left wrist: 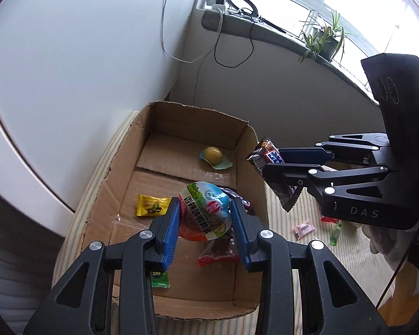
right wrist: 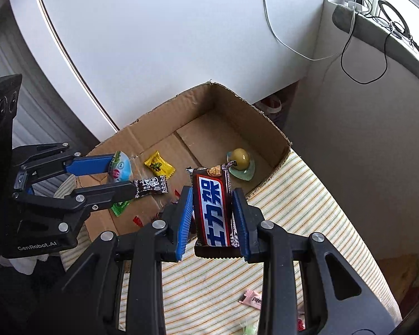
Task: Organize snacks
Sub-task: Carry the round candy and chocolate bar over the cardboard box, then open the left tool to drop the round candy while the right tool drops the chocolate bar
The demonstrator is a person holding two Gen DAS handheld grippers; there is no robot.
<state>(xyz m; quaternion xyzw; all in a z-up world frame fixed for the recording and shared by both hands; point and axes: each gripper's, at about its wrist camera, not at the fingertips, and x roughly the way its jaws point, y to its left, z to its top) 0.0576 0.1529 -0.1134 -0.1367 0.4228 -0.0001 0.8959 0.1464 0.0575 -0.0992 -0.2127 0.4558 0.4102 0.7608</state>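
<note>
The left claw [left wrist: 205, 217] is narrowed onto a round foil snack pack [left wrist: 206, 213] — its blue pads press both sides, holding it above the near half of the open cardboard box [left wrist: 120, 167]. The right claw [right wrist: 212, 212] is clamped the same way on a chocolate bar [right wrist: 212, 209], which stands upright over the box's right wall. Inside the box lie a yellow candy [left wrist: 150, 205], a green wrapper [left wrist: 159, 279], a red packet [left wrist: 218, 259] and an egg-shaped sweet [left wrist: 213, 155] at the far end. A pink candy [left wrist: 304, 227] lies outside on the striped cloth [left wrist: 307, 265].
</note>
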